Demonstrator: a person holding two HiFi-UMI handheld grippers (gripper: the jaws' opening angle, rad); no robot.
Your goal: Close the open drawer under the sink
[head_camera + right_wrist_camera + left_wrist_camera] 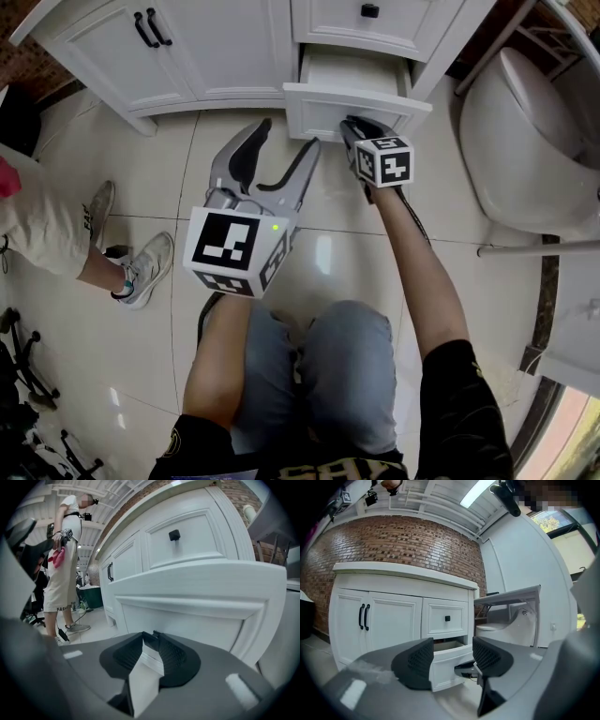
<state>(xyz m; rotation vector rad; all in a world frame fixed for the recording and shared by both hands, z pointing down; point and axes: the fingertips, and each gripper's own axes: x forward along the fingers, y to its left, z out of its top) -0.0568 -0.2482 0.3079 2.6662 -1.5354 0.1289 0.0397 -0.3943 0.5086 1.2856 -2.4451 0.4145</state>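
Right gripper view alone shows right hand-held gripper [151, 637] closed.

Bright overhead light glares off the floor [323, 253]; gripper views warp, dark-cornered.

Readable text: one item only.
- Pale shorts [60, 590] of bystander, far left of right gripper [152, 638]: dark capitals near hem, "FAS" legible, remaining letters unclear.
- Bystander's shorts in head view: print present, too small to read.
- Left marker cube [232, 246] on left gripper [289, 133] and right marker cube [386, 161]: black-and-white square patterns, no characters.
- Yellow print on wearer's dark shirt [328, 466]: clipped at frame edge, illegible.
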